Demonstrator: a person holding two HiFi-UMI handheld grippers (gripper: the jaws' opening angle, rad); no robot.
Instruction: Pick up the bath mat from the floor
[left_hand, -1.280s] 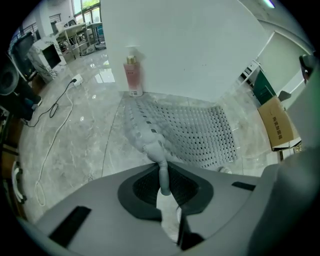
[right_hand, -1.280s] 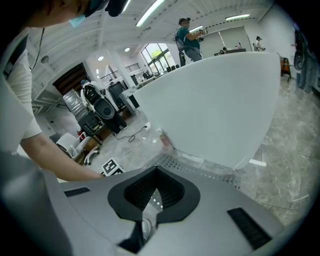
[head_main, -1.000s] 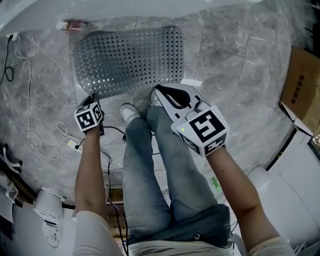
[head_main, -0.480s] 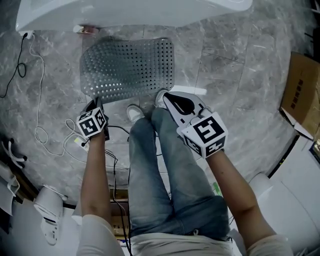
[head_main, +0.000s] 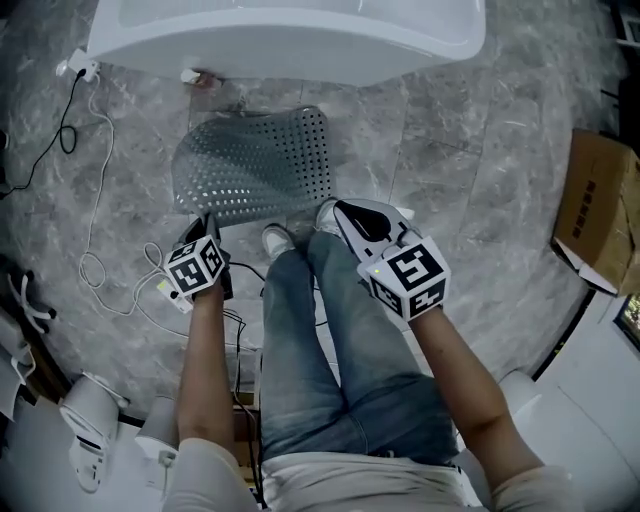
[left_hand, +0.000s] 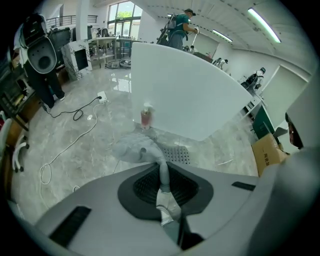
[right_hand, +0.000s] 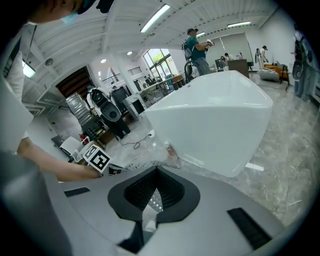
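Note:
The grey perforated bath mat (head_main: 255, 160) lies on the marble floor in front of a white bathtub (head_main: 290, 35), arched up along its near edge. My left gripper (head_main: 209, 220) is shut on the mat's near left corner; in the left gripper view (left_hand: 163, 175) a pinched strip of the mat (left_hand: 142, 149) runs out from between the jaws. My right gripper (head_main: 336, 207) is shut on the near right corner, and a perforated piece of the mat (right_hand: 153, 200) shows between its jaws.
A white cable (head_main: 92, 200) loops over the floor at the left, with more wires by the person's feet. A small pink bottle (head_main: 200, 77) stands against the tub. A cardboard box (head_main: 600, 205) sits at the right, white appliances (head_main: 90, 440) at the lower left.
The mat's near edge has come up with both grippers, and the mat now bulges and looks shorter. The view has pulled back, so more of the bathtub shows.

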